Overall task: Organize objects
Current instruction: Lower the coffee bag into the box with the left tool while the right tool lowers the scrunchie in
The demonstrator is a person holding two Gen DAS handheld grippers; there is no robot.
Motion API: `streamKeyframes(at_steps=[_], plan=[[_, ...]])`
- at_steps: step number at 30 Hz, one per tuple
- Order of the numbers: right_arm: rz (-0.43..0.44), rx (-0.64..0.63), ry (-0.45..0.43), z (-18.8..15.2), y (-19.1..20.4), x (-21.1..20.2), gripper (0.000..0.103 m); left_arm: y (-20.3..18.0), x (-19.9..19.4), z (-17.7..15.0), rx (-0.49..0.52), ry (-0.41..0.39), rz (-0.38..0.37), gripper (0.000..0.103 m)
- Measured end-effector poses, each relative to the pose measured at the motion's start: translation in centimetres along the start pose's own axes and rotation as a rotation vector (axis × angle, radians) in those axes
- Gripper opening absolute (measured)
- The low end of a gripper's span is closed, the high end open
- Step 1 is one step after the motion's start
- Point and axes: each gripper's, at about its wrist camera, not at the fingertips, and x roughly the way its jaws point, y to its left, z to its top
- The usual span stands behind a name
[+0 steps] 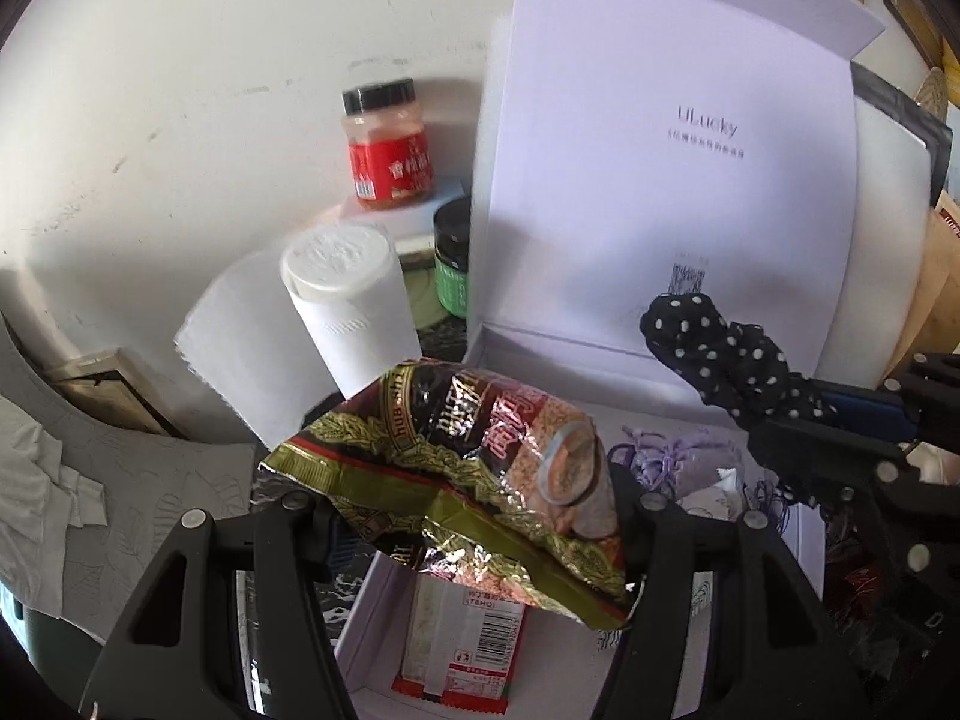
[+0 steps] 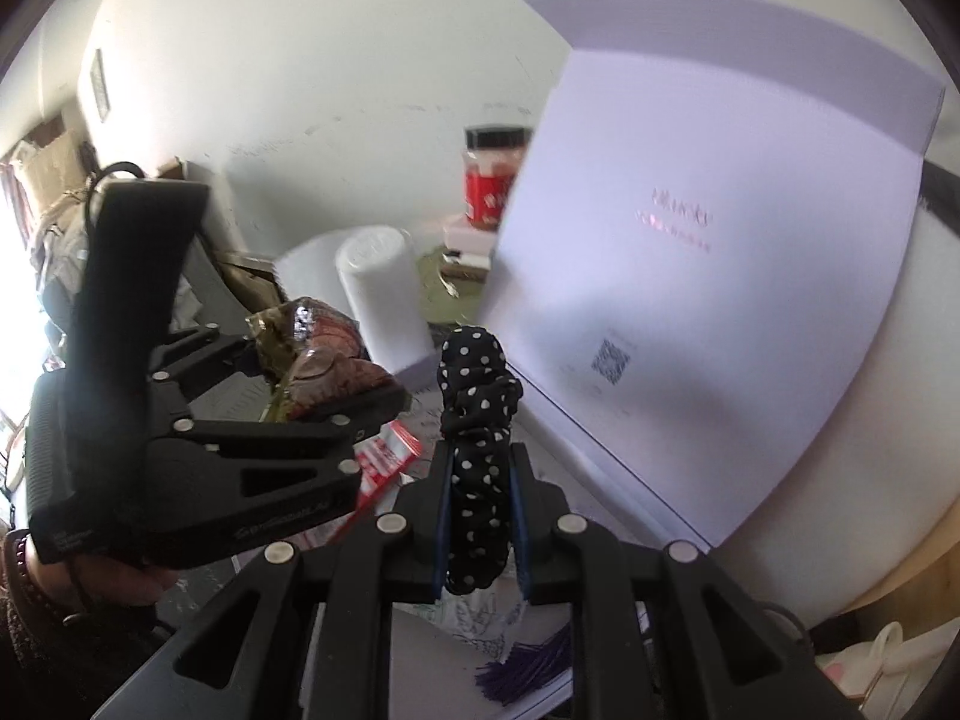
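My left gripper [image 1: 474, 516] is shut on a crinkled gold and red snack bag [image 1: 468, 474], held above the open lavender gift box [image 1: 384, 594]. It also shows in the right wrist view [image 2: 312, 360]. My right gripper [image 2: 480, 468] is shut on a black scrunchie with white dots [image 2: 477, 420], also over the box; the scrunchie shows at the right of the left wrist view [image 1: 720, 360]. Inside the box lie a red and white packet [image 1: 462, 642] and a purple tasselled sachet [image 1: 678, 462]. The box lid [image 1: 660, 168] stands upright behind.
A white paper roll [image 1: 348, 306] stands just left of the box. A red-labelled jar with a black cap [image 1: 387, 144] and a green-labelled dark jar [image 1: 453, 258] stand behind it. A white wall is at the back. Crumpled white cloth [image 1: 36, 480] lies at the far left.
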Motion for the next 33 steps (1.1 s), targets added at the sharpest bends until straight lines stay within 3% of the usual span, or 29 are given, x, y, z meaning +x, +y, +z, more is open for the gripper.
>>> streamKeyframes(at_steps=[5, 8, 16, 21, 33], plan=[[-0.023, -0.005, 0.020, -0.2, -0.4, 0.9, 0.016, -0.7, 2.1, -0.6, 0.029, 0.031, 0.026, 0.059], [-0.024, -0.004, 0.025, -0.2, -0.4, 1.2, 0.016, -0.7, 2.8, -0.8, 0.015, 0.046, -0.015, 0.059], [-0.012, 0.013, 0.058, -0.6, -0.6, 2.7, 0.016, -0.3, 3.7, -1.1, 0.011, 0.070, -0.007, 0.059], [-0.073, 0.009, 0.060, -0.6, -0.5, 3.4, 0.016, 0.0, 5.0, -1.3, 0.032, 0.070, 0.008, 0.059], [-0.065, 0.016, 0.109, -1.1, -0.4, 5.0, 0.017, 1.0, 8.0, -0.9, 0.095, 0.053, 0.033, 0.060]])
